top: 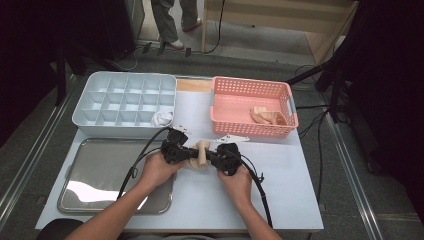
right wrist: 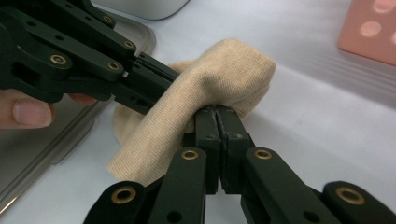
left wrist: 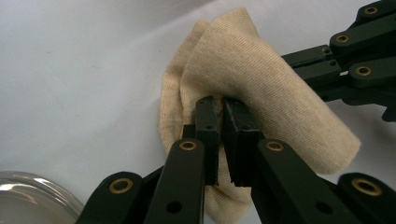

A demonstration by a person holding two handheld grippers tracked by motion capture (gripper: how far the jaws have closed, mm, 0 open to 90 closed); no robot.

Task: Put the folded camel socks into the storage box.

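High view: the left gripper [top: 186, 154] and right gripper [top: 212, 157] both clench a beige sock [top: 200, 153] over the white table [top: 280, 170]. The pink basket [top: 227, 90] holds beige socks [top: 267, 116]; the divided tray [top: 95, 95] holds a white bundle [top: 162, 119].

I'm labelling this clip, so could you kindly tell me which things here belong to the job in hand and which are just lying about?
In use:
- beige sock
- left gripper, shut on it
- right gripper, shut on it

Lying about:
- pink basket holding more beige fabric
- compartment tray with a white bundle
- metal tray
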